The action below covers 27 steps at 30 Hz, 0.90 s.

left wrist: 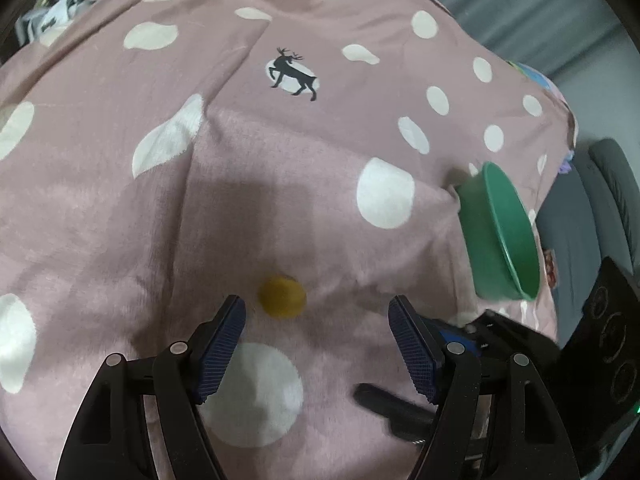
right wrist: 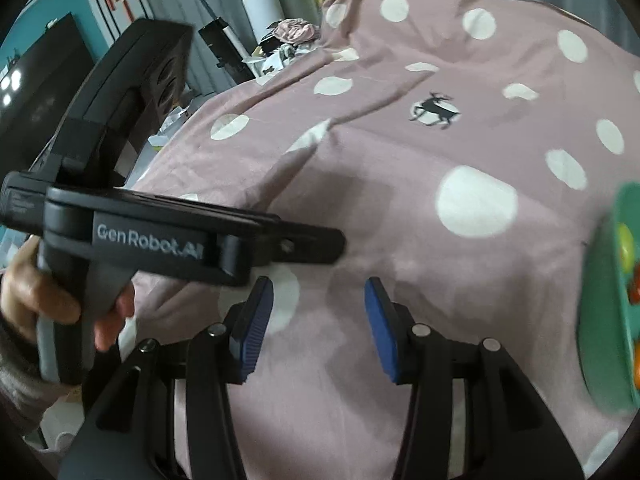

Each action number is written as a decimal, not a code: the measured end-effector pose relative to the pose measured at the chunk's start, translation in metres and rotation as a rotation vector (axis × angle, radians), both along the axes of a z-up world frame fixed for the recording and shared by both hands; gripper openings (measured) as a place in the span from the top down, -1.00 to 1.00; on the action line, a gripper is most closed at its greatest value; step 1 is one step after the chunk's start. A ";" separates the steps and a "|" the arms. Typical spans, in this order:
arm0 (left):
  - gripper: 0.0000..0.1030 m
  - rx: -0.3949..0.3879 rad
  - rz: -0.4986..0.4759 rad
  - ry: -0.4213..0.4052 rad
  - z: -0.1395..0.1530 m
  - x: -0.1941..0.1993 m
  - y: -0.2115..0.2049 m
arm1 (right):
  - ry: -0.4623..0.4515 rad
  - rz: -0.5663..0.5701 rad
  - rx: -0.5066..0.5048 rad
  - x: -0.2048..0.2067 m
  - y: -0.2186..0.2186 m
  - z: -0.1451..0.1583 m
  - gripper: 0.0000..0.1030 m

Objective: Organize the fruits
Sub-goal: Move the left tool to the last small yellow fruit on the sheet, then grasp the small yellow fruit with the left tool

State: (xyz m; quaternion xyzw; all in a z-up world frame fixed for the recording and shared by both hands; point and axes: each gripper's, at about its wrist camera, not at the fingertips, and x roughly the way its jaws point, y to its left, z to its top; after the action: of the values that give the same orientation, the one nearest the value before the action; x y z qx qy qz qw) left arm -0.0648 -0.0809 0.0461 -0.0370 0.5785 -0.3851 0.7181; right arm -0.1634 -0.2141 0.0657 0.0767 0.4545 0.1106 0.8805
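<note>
The left gripper [left wrist: 316, 320] hovers with its ribbed blue pads [left wrist: 222, 350] spread wide and nothing between them. Just ahead of its fingertips, slightly nearer the left pad, a small round yellow-ochre fruit [left wrist: 282, 296] lies on the soft pink bedcover with white polka dots [left wrist: 240, 184]; the fruit is nearly spherical and blurred, so no long axis or pointing direction can be told. Further ahead and to the right, a smooth green plastic bowl [left wrist: 500, 236] sits near the cover's edge, shown from the side with its rim turned to the right. The right gripper [right wrist: 318, 304] is likewise open and empty above the same cloth. To its left is the black body of the left gripper, held in a hand [right wrist: 36, 292]. At its far right, the bowl's inside shows blurred yellow, red and orange fruits [right wrist: 628, 264]. Well ahead, a black deer print [right wrist: 434, 110] marks the fuzzy fabric.
</note>
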 end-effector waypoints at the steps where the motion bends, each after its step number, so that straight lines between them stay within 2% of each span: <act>1: -0.36 0.000 -0.005 -0.003 -0.001 0.002 -0.001 | -0.004 0.004 0.004 0.005 0.002 -0.003 0.07; 3: -0.35 0.006 -0.015 -0.005 -0.003 0.002 -0.003 | -0.007 0.004 0.021 0.012 0.004 -0.010 0.08; 6: -0.11 0.011 -0.025 0.003 -0.008 0.004 -0.005 | 0.021 -0.002 0.071 0.023 0.005 -0.021 0.12; 9: -0.11 0.005 -0.020 0.020 -0.012 0.008 -0.003 | 0.047 -0.006 0.111 0.030 0.005 -0.025 0.12; 14: -0.11 -0.015 -0.011 0.051 -0.017 0.013 0.001 | 0.106 -0.009 0.072 0.042 0.011 -0.032 0.14; 16: 0.06 -0.025 -0.008 0.062 -0.019 0.015 0.002 | 0.094 -0.009 0.011 0.047 0.015 -0.030 0.16; 19: 0.11 -0.034 -0.002 0.084 -0.023 0.019 0.003 | 0.117 -0.008 0.004 0.055 0.017 -0.034 0.19; 23: 0.16 -0.039 -0.004 0.087 -0.026 0.021 0.004 | 0.117 -0.012 0.010 0.055 0.013 -0.038 0.28; 24: 0.19 -0.044 -0.003 0.088 -0.026 0.021 0.004 | 0.118 -0.013 0.012 0.055 0.011 -0.038 0.43; 25: 0.21 -0.051 -0.002 0.095 -0.027 0.022 0.004 | 0.118 -0.019 -0.004 0.055 0.009 -0.038 0.49; 27: 0.23 -0.054 -0.006 0.094 -0.027 0.022 0.005 | 0.120 -0.017 -0.004 0.054 0.005 -0.039 0.49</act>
State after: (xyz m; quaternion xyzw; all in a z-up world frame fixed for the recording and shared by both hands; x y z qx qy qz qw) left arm -0.0426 -0.0757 0.0193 -0.0727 0.6010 -0.4004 0.6879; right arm -0.1096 -0.2093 0.0271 0.0853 0.5061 0.0972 0.8527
